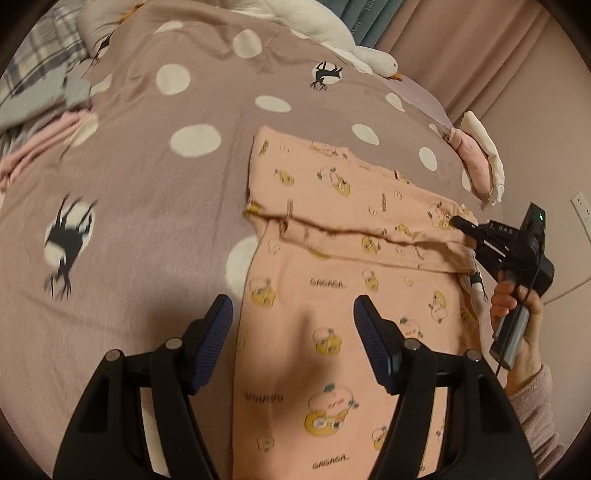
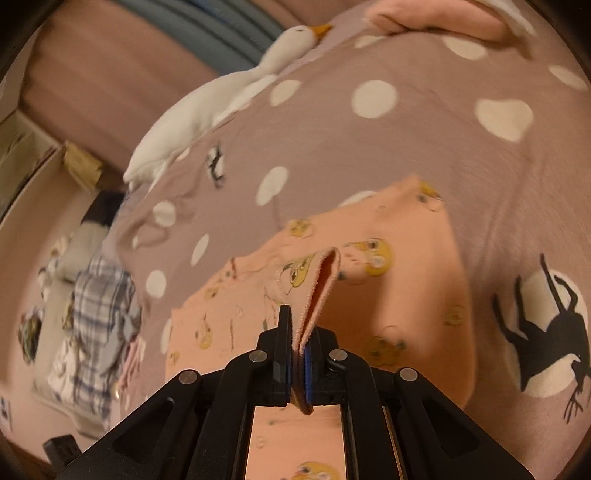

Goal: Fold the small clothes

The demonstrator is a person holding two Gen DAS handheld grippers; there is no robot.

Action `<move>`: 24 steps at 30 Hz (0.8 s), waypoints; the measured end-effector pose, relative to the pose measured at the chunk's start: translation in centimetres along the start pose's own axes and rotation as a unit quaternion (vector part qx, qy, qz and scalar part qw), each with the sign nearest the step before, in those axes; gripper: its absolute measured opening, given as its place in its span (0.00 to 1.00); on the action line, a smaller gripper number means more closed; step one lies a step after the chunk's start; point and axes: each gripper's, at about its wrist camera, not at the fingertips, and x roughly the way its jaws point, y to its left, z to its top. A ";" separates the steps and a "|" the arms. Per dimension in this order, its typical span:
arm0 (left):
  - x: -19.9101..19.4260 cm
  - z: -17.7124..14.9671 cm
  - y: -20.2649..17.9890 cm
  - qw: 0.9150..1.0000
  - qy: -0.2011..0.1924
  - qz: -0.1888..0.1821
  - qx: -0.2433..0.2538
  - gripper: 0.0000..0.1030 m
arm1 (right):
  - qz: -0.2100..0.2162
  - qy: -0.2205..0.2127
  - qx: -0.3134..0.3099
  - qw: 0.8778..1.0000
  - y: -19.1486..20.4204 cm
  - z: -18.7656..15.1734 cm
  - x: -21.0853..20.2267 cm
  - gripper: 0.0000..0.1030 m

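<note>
A small peach garment (image 1: 332,295) with yellow cartoon prints lies on the mauve polka-dot bedspread (image 1: 147,184), its far part folded over toward me. My left gripper (image 1: 293,317) is open and empty, hovering over the garment's near left part. My right gripper (image 1: 456,221) is at the garment's right edge in the left wrist view. In the right wrist view the right gripper (image 2: 297,332) is shut on a doubled hem of the peach garment (image 2: 369,295), lifting it off the bedspread (image 2: 406,155).
A white plush goose (image 1: 332,33) lies along the bed's far edge, also in the right wrist view (image 2: 207,110). A pink and white folded pile (image 1: 480,158) sits at the far right. Plaid and pink clothes (image 1: 33,92) lie at the far left. Curtains hang behind.
</note>
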 end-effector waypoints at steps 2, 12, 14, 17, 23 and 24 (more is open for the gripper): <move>0.3 0.8 -0.2 1.000 -0.002 -0.001 0.006 0.66 | 0.009 -0.003 -0.003 1.000 -0.3 0.2 -0.5 0.06; 5.8 5.1 -3.3 0.999 0.024 -0.017 0.040 0.66 | -0.102 0.006 -0.024 0.994 -2.5 0.8 -0.8 0.19; 6.7 5.5 -3.8 0.998 0.026 -0.012 0.049 0.66 | -0.125 -0.024 -0.036 0.991 -2.7 1.0 -2.3 0.19; 7.8 6.1 -4.0 0.998 0.026 -0.003 0.055 0.66 | -0.111 -0.039 -0.054 0.992 -2.6 1.0 -3.6 0.19; 10.2 7.0 -4.1 0.998 0.029 0.011 0.056 0.62 | -0.075 -0.007 -0.146 0.986 0.7 -0.3 -2.4 0.19; 10.7 7.0 -4.0 0.998 0.032 0.016 0.057 0.57 | -0.073 0.001 -0.154 0.985 1.0 -0.5 -1.8 0.19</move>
